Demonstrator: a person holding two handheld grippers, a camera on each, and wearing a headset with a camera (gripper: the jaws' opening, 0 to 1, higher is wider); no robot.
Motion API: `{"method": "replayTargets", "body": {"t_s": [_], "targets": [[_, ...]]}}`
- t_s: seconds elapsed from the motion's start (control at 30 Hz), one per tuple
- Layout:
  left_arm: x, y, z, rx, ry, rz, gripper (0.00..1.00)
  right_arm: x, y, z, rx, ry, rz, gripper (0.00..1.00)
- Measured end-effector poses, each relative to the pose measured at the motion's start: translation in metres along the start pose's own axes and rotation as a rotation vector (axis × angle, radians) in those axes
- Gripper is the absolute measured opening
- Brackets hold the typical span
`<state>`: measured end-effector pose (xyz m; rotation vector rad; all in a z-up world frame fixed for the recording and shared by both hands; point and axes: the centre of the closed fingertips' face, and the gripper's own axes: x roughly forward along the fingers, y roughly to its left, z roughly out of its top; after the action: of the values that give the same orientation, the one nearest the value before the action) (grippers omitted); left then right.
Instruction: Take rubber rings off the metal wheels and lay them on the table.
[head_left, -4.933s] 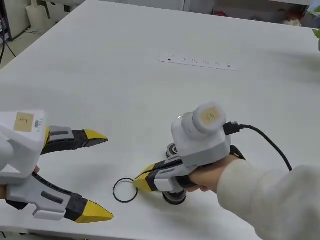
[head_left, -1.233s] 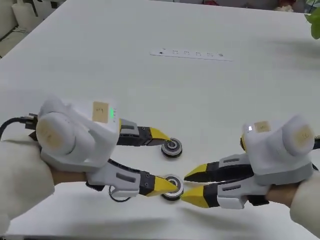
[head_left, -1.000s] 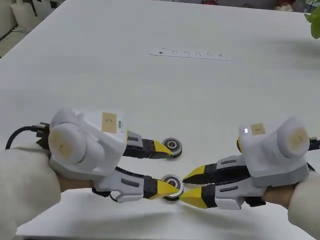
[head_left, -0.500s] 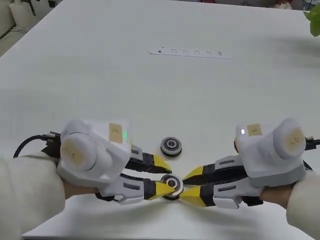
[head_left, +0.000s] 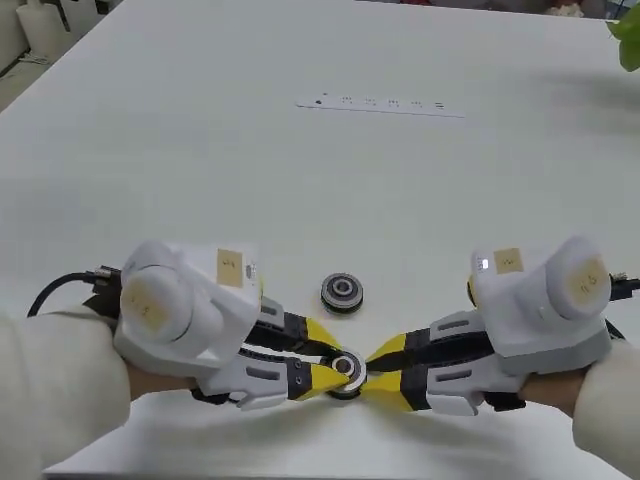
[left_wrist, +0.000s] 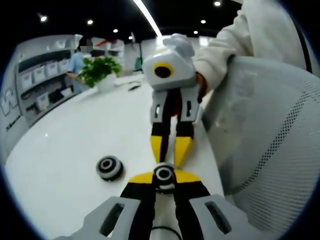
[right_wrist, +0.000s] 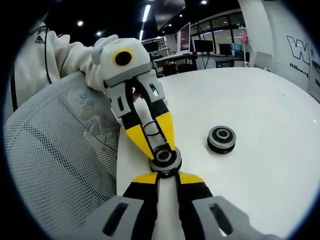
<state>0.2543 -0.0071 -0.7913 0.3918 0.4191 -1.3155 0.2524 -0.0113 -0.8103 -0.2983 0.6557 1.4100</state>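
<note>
Stripping seemingly unfinished: clamps near small round metal wheel (head_left: 345, 366) at white tabletop's (head_left: 300, 180) front edge in left gripper's (head_left: 325, 355) jaws, presses right gripper's (head_left: 378, 366) narrowed jaws to its rim, grip unclear, leaves second identical wheel (head_left: 342, 292) just beyond.

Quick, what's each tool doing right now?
Left tool: closed on the near wheel.
Right tool: nearly closed, tips at that same wheel; whether it grips cannot be told.
</note>
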Motion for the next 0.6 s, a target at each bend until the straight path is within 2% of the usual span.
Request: {"method": "replayTargets", "body": {"t_s": [0.33, 0.6], "targets": [[0.0000, -0.0004, -0.0001, -0.003, -0.010, -0.002, 0.14, -0.0007, -0.0018, -0.0013, -0.029, 0.008, -0.006, 0.03], [0.0006, -0.0006, 0.0000, 0.000, -0.013, -0.003, 0.14, -0.0008, -0.0026, -0.0003, -0.025, 0.001, -0.010, 0.00]]}}
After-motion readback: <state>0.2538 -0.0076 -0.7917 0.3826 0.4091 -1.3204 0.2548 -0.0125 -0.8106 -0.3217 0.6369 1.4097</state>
